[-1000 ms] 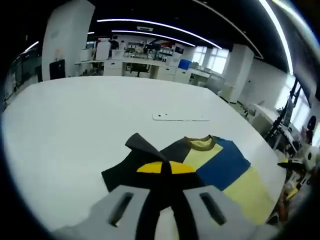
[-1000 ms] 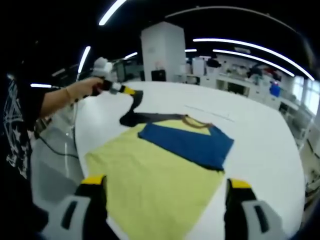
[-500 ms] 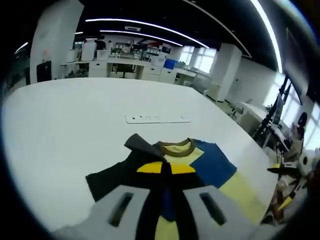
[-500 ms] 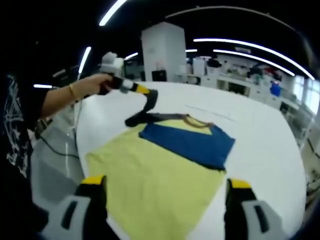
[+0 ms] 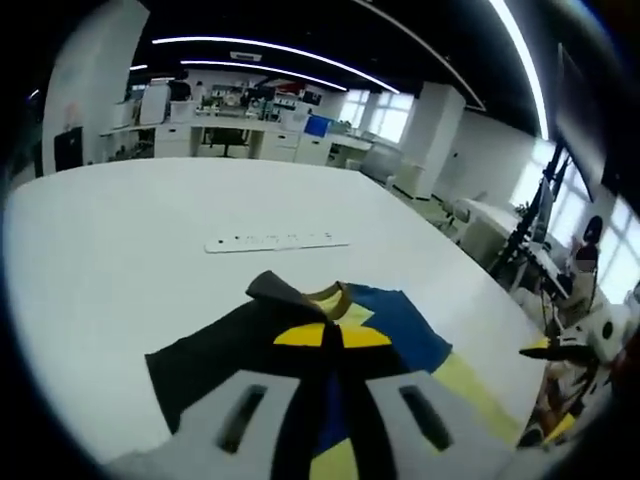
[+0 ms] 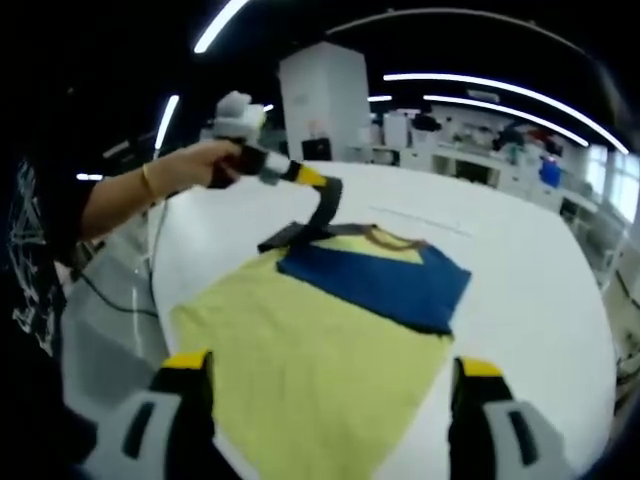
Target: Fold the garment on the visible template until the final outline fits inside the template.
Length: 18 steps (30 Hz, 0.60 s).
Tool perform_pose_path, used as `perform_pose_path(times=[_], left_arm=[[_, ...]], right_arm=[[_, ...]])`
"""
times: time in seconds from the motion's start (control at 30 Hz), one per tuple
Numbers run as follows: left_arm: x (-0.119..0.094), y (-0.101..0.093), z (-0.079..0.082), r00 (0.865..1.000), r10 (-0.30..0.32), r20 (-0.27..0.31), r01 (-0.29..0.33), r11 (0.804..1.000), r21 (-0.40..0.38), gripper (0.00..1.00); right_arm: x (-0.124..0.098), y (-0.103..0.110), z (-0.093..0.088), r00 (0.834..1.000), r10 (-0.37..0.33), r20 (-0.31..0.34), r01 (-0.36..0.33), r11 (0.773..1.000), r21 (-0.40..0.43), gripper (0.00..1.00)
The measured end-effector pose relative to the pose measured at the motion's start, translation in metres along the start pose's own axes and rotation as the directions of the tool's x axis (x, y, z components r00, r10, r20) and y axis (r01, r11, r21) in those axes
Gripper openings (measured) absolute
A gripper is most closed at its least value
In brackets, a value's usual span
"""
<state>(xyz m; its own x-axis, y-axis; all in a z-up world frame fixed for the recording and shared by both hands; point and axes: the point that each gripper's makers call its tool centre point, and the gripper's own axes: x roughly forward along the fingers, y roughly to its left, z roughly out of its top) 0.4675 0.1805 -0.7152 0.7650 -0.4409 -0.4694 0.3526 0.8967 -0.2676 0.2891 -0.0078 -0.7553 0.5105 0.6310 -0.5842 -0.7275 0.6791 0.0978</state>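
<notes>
While the shirt lies mostly flat on the table, yellow body near me and a blue panel already folded over at the collar end, I've carried the black sleeve up and in toward the collar over the last second. That reads as a sleeve fold mid-swing, not yet laid down. I can't pick out any template outline, so fit is unjudged.

Left gripper, held out on a person's extended arm from the left, sits above the collar with jaws pinched on the sleeve, which hangs from the tip. Right gripper hovers low over the hem, jaws spread wide, holding nothing.
</notes>
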Motion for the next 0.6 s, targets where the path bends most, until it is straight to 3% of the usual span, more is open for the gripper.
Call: perform_pose_path(times=[0.6], left_arm=[[0.038,-0.068,-0.014,0.991,-0.133,0.015,0.133,0.991,0.023,0.0]], right_arm=[[0.0,-0.018,-0.019,0.999,-0.036,0.002,0.036,0.996,0.076,0.99]])
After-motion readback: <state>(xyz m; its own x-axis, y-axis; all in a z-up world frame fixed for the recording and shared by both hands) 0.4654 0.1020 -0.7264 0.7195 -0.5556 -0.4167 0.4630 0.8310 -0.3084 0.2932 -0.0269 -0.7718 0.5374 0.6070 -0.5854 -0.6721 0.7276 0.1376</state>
